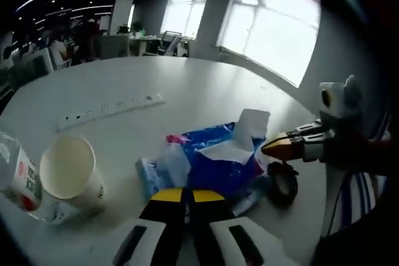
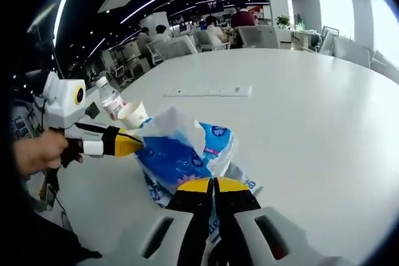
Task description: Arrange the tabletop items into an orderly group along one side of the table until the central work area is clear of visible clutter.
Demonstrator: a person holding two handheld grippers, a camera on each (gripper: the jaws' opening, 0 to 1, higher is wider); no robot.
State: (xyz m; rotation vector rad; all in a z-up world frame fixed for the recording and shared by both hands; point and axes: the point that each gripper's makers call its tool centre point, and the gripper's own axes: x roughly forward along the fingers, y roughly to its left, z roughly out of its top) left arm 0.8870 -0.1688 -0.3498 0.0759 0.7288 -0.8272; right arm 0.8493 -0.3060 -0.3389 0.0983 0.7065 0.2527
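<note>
Left gripper (image 1: pixel 185 196): fingers closed together, yellow tips at the near edge of the blue tissue pack (image 1: pixel 215 163); can't tell if they pinch the wrapper. Right gripper (image 2: pixel 214 186): fingers also pressed together, tips on the same pack's plastic (image 2: pixel 181 154); grip unclear too. Pack lies crumpled on the white bench (image 1: pixel 187 91), a white tissue (image 1: pixel 246 132) sticking up from it. Paper cup (image 1: pixel 70 172) stands left of the pack, with a plastic bottle (image 1: pixel 17 175) just beside it, further left. White power strip (image 1: pixel 109 110) lies farther back, well apart. Dark roll of tape (image 1: pixel 282 182) sits right of the pack. A hand (image 2: pixel 37 151) holds the left gripper's handle in the right gripper view.
</note>
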